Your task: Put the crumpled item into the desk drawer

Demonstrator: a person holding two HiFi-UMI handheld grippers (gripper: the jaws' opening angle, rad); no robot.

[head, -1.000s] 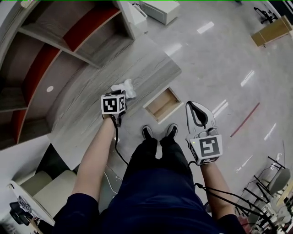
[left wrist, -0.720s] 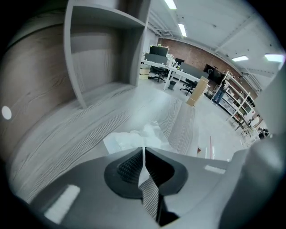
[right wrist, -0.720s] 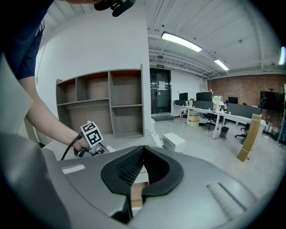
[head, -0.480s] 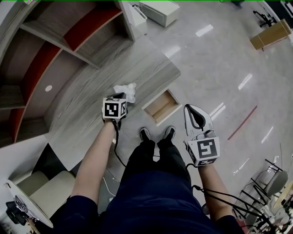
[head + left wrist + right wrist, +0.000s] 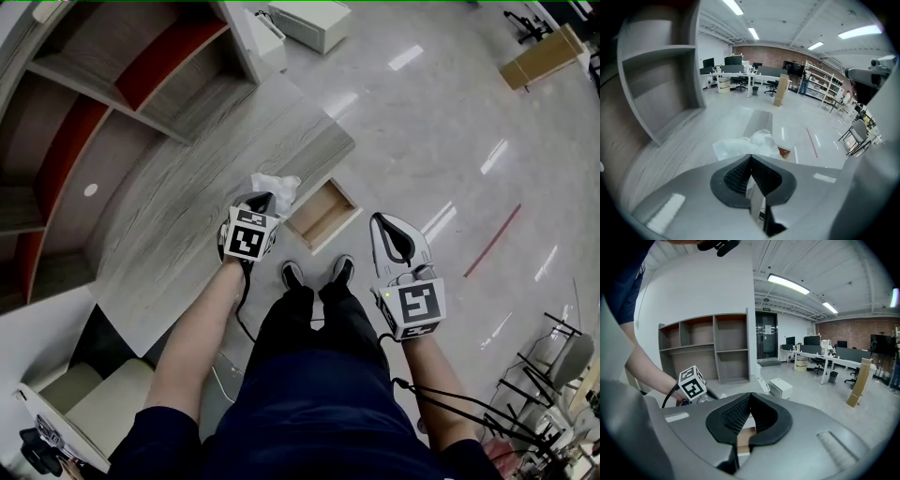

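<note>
Since the left gripper (image 5: pixel 750 159) has its jaws pressed together with the crumpled white paper-like item (image 5: pixel 277 190) bunched right at their tips, the coming move turns, I judge, on where the drawer lies from that load. In the left gripper view the black ribbed pads (image 5: pixel 736 177) meet along one line and the item fans out just beyond them; it is most likely nipped by its near edge, though the tips mask the exact point of hold.

In the head view the item sits at the front edge of the grey wood-grain desk top (image 5: pixel 187 197); the open, shallow drawer of pale wood (image 5: pixel 322 216) lies just beside it, to the right of the tips and lower, pulled out from under that edge; its inside looks bare. The drawer's longer side seems to run along the desk front, so a short carry rightward and down should bring the item over it.

The right gripper (image 5: pixel 750 397) is on the drawer's far side, near but apart from it; its jaws are closed on nothing. The left gripper is both the nearer one and the one already loaded.
</note>
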